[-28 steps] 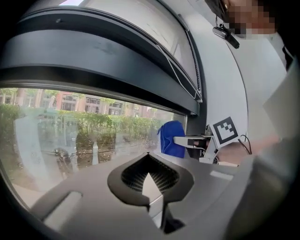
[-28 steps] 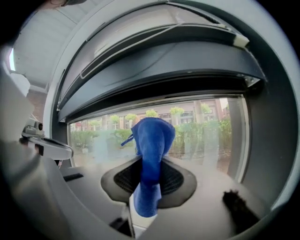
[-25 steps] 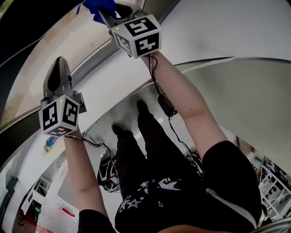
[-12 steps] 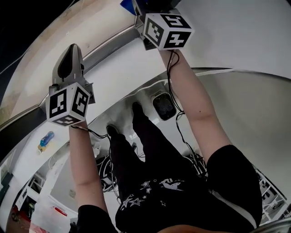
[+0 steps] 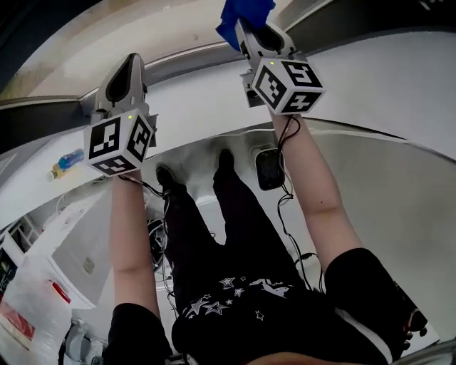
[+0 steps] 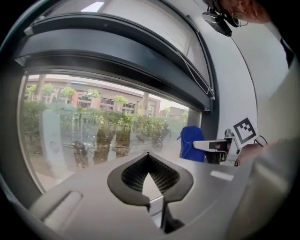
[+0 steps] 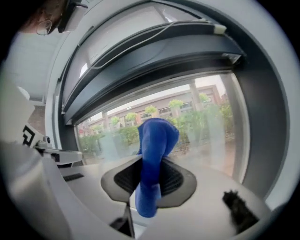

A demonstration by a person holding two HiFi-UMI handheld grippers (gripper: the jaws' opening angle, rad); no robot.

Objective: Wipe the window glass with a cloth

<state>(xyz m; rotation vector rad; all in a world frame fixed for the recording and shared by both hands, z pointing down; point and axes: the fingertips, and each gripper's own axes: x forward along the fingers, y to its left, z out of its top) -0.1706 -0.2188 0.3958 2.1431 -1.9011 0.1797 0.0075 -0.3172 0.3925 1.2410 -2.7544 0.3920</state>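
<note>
The window glass (image 6: pixel 93 131) fills the left gripper view, with trees and buildings behind it. My left gripper (image 6: pixel 148 157) points at the pane, jaws shut with nothing between them. A blue cloth (image 7: pixel 157 140) is clamped in my right gripper (image 7: pixel 150 176) and stands up in front of the glass (image 7: pixel 206 117). The left gripper view shows that cloth (image 6: pixel 191 143) to the right, close to the pane's right edge. In the head view both grippers are raised, the left gripper (image 5: pixel 132 60) beside the right gripper (image 5: pixel 256 32), with the cloth (image 5: pixel 246 14) at the top edge.
A dark blind housing (image 6: pixel 117 61) runs across above the pane, and a dark frame post (image 7: pixel 262 126) borders it on the right. A white wall (image 6: pixel 234 93) lies beyond the frame. Below stand my legs (image 5: pixel 235 235), a black device (image 5: pixel 269 167) and a bottle (image 5: pixel 65 162).
Both grippers have shifted right in the head view, and the right one with the cloth now sits lower in the frame. The cloth stays clamped.
</note>
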